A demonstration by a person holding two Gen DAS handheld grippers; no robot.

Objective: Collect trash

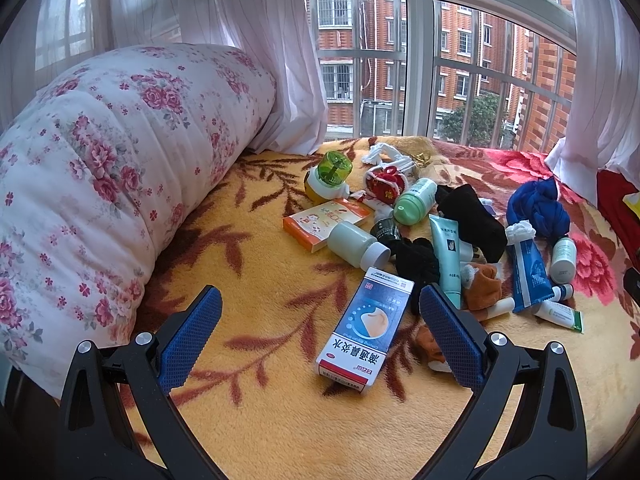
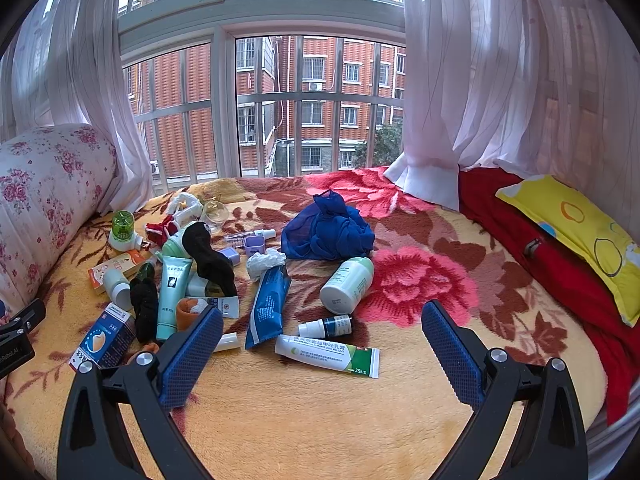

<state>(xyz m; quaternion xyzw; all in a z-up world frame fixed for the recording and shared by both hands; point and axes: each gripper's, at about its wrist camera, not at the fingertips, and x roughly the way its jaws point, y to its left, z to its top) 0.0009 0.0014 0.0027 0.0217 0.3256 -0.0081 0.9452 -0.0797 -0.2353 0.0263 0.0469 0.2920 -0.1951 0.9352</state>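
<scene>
The left gripper (image 1: 320, 320) is held wide open above the flowered blanket (image 1: 260, 420), with nothing gripped; a blue and white medicine box (image 1: 362, 330) is seen lying flat between its spread fingers. The right gripper (image 2: 322, 354) is likewise spread wide and empty, and a white and green ointment tube (image 2: 328, 355) is seen lying between its fingers, a small dropper bottle (image 2: 326, 327) just beyond it. A crumpled blue cloth (image 2: 328, 230) is found farther back among the scattered litter.

Daylight through a barred bay window (image 2: 280, 104) with sheer curtains (image 2: 480, 80); floral blanket (image 2: 320, 420) on the bed, brick buildings outside
</scene>
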